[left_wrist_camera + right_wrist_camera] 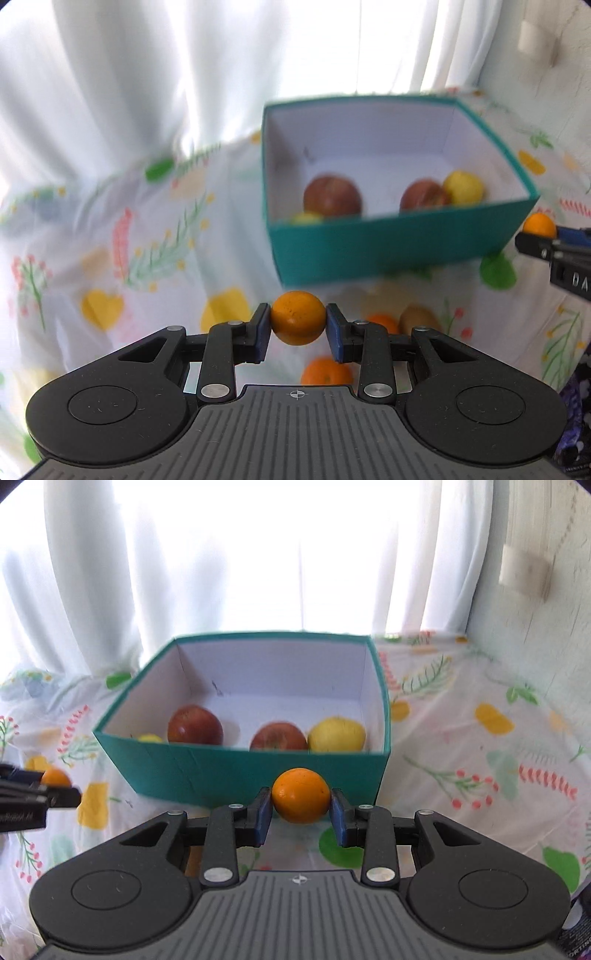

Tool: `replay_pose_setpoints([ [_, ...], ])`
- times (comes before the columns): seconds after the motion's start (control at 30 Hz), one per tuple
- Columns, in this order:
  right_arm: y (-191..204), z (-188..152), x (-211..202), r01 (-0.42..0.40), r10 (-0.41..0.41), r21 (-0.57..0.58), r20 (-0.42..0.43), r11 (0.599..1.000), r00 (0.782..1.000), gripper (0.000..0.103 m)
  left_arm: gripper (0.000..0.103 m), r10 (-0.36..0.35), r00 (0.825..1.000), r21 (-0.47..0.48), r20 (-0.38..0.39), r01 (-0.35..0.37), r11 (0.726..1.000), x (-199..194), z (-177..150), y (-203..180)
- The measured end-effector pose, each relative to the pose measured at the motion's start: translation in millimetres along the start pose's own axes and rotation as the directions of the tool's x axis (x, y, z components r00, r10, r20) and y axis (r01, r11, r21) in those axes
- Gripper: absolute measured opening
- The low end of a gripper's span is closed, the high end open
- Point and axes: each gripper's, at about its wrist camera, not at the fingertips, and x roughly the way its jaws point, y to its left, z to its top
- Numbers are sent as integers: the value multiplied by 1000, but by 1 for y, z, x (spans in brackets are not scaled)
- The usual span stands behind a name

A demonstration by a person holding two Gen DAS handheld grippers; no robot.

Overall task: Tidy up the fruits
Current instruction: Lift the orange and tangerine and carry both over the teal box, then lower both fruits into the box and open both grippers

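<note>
My left gripper (298, 325) is shut on a small orange (298, 317), held in the air in front of a teal box (388, 251). My right gripper (301, 805) is shut on another small orange (301, 794), just before the same teal box (258, 779). Inside the box lie two red apples (195, 725) (279, 736), a yellow apple (336, 734) and a small yellow fruit (149, 738). Each gripper shows at the edge of the other's view: the right gripper (532, 240) with its orange (540, 224), the left gripper (62, 794) with its orange (55, 777).
Below the left gripper, two more oranges (327, 371) (382, 322) and a kiwi (419, 318) lie on the floral tablecloth (110, 258). White curtains (221, 572) hang behind the box. A pale wall (535, 609) rises on the right.
</note>
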Motion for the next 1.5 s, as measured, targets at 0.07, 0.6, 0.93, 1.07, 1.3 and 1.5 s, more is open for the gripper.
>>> replay_pose_setpoints([
  [0.07, 0, 4, -6, -3, 3, 1, 10, 1000, 1000, 33, 35, -4, 1000, 14, 19, 4, 1000, -6, 10, -5],
  [0.6, -3, 66, -36, 24, -18, -32, 169, 999, 985, 33, 35, 5, 987, 26, 162, -10, 1000, -37, 91, -6],
  [0.93, -4, 79, -10, -9, 9, 3, 119, 1000, 993, 33, 35, 28, 988, -39, 151, -23, 999, -25, 107, -2],
  [1.07, -5, 77, 4, 3, -3, 2, 87, 1000, 996, 33, 35, 30, 995, -51, 97, -25, 998, -2, 104, -2],
  [1.3, -9, 78, 23, 9, -9, 6, 48, 1000, 999, 33, 35, 30, 998, -47, 46, -28, 998, 23, 103, -12],
  [1.5, -12, 81, 38, 13, -14, 6, 20, 1000, 1000, 33, 36, 40, 999, -45, 27, -39, 998, 36, 108, -15],
])
